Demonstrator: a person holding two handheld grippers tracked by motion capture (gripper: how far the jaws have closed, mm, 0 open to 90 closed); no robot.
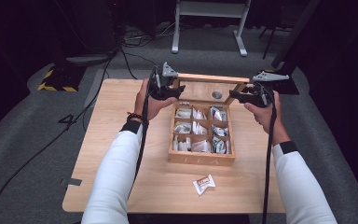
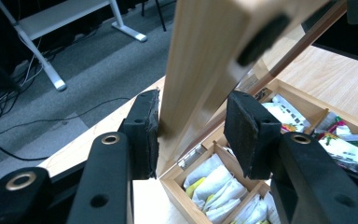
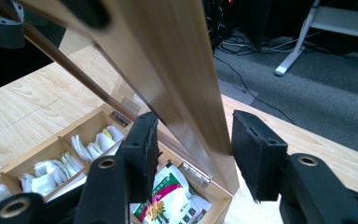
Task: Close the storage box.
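Observation:
A wooden tea box (image 1: pixel 201 159) stands on the table, its compartments full of several tea sachets (image 1: pixel 199 129). Its glass-paned lid (image 1: pixel 209 78) is raised at the back. My left gripper (image 1: pixel 177 89) is shut on the lid's left side rail. In the left gripper view the pale wood lid (image 2: pixel 200 56) runs up between the pads of the left gripper (image 2: pixel 191 135), and both pads press on it. My right gripper (image 1: pixel 238 96) is shut on the lid's right rail. In the right gripper view the lid (image 3: pixel 168 60) slants between the pads of the right gripper (image 3: pixel 193 149).
One loose tea sachet (image 1: pixel 204 184) lies on the wooden table (image 1: pixel 121 186) in front of the box. Beyond the table's far edge are grey carpet, black cables and the white legs of a desk frame (image 1: pixel 175 28).

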